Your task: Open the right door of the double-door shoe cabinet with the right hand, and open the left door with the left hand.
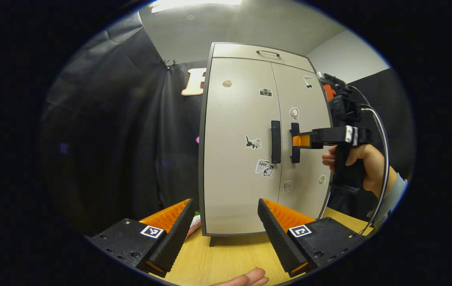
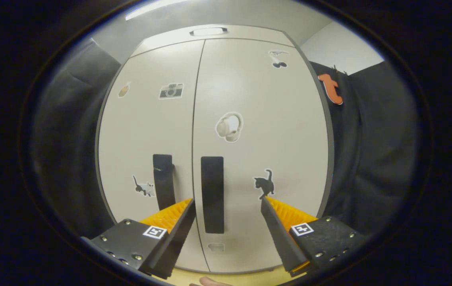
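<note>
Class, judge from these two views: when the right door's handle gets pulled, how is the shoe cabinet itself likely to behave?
The shoe cabinet stands tall and narrow on a wooden table, raised on short feet, so it may rock or slide. The right handle looks like a rigid bar, so it probably won't flex. The right gripper straddles it, open.

walls: black cloth (image 1: 130,131) draped left of and behind left gripper's line, pale wall (image 1: 349,59) upper right | ceiling: grey, light strip (image 1: 194,4) overhead | surface: light wooden tabletop (image 1: 226,258) below
</note>
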Motion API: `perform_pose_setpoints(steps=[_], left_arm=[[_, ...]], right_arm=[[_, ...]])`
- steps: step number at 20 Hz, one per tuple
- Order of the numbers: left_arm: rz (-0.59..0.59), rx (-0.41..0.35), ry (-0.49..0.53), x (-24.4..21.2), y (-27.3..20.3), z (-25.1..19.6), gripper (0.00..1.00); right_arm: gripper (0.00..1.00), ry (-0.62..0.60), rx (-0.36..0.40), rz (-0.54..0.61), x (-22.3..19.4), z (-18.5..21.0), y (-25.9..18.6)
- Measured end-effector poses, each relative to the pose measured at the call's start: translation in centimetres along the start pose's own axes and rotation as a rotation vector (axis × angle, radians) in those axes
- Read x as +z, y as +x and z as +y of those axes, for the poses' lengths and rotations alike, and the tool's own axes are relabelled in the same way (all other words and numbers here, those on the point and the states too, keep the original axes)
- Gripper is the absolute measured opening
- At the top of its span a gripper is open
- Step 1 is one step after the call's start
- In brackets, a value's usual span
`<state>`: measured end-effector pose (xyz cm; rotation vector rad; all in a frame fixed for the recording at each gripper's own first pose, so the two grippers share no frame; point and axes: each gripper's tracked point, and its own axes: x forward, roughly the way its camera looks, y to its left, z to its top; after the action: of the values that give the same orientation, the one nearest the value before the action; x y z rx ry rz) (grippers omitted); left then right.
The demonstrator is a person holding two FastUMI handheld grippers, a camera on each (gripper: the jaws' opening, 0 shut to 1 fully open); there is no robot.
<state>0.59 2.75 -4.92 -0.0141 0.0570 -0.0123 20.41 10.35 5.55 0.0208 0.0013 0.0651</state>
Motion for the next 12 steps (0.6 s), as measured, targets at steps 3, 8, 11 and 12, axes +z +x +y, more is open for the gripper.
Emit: perform_pose_setpoints(steps=[3,8,11,12], left_arm=[[0.002,-0.006,0.003,-0.2,-0.1,0.2,0.99],[0.006,0.002,-0.001,-0.8,0.1,1.1,0.98],[0.027,0.008,-0.007,-1.4,0.7,1.4,0.98],[0.035,0.012,-0.011,-1.7,0.8,1.4,0.98]], right_arm=[[0.90,0.011,-0.013,0.030,-0.5,0.3,2.0],[0.63,0.053,-0.017,0.060,-1.3,0.7,3.6],[0.55,0.034,-0.018,0.067,-1.3,0.8,3.5],[0.59,0.052,-0.019,0.081,-1.3,1.0,3.3]])
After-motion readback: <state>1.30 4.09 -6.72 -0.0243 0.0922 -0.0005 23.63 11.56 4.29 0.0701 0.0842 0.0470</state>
